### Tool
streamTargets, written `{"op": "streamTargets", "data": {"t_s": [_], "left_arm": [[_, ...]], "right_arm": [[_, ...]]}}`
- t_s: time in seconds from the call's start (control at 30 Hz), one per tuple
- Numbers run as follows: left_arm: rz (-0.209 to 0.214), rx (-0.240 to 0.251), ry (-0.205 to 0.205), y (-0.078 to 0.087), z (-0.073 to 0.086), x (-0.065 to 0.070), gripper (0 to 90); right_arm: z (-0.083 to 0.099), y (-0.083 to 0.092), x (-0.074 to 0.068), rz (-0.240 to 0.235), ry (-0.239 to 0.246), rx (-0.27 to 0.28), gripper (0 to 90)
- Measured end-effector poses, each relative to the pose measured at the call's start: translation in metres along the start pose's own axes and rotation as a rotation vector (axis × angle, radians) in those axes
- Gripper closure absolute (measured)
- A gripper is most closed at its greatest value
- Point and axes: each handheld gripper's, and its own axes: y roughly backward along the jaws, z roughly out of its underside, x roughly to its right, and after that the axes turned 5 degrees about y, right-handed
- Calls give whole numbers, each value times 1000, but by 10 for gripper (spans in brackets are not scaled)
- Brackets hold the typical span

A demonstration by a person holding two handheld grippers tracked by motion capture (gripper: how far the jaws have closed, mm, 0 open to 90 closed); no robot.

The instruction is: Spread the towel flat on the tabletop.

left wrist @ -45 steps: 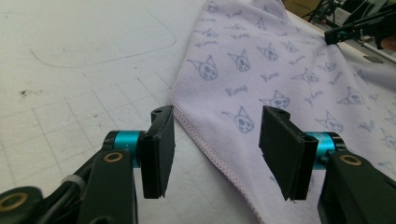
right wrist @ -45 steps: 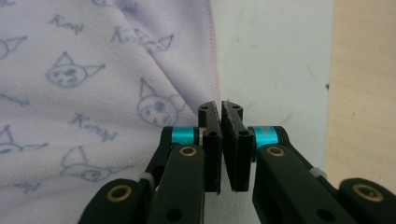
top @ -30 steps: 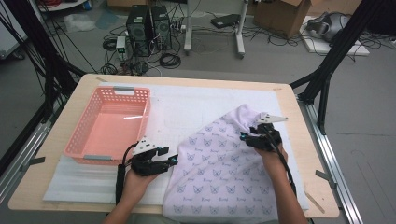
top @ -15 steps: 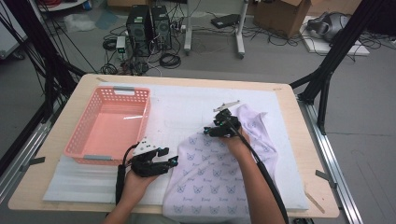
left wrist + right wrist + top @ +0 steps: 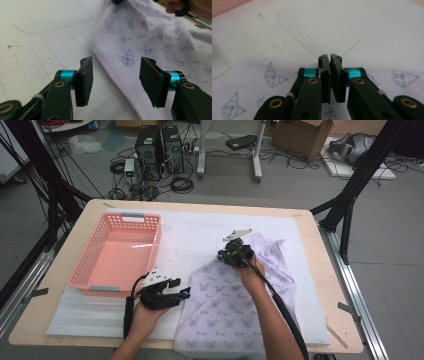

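Right gripper (image 5: 231, 254) sits low over the far part of the patterned towel (image 5: 235, 305), and in the right gripper view its jaws have just been closing and now stand pressed together, pads face to face. The towel spreads beneath and to both sides of them there; whether a fold of it is pinched between the pads I cannot tell, since no cloth shows in the thin seam between them. Just past the jaw tips lies the white gridded mat (image 5: 352, 27), with curved pencil lines on it.

Left gripper (image 5: 172, 295) hovers at the towel's near left edge, jaws moderately wide apart and nothing between the pads. In the left gripper view the stitched hem of the towel (image 5: 155, 42) runs up through the gap, passing nearer the right-hand jaw, and the cloth stretches away beyond that jaw, while the other jaw stands over bare mat.

The high view gives the whole layout: the pink basket (image 5: 116, 255) off beyond the left gripper, well clear of the towel. The left gripper view adds the little cat-face print up close and, far off at its top edge, the person's other hand (image 5: 192, 6).
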Motion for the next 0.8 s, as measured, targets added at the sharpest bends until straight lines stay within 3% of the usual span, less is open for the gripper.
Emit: {"op": "streamTargets", "data": {"t_s": [0.23,0.43,0.57,0.8], "left_arm": [[-2,0,1,0,0,1,448],[0,-9,-6,-3,1,2,448],[5,-16,-5,-5,2,4,449],[18,-26,-9,-11,2,8,450]], "right_arm": [[34,58,-1,51,15,91,861],[77,95,-6,74,-20,127,861],[104,102,-10,78,-39,96,861],[141,95,-16,73,-89,11,856]]}}
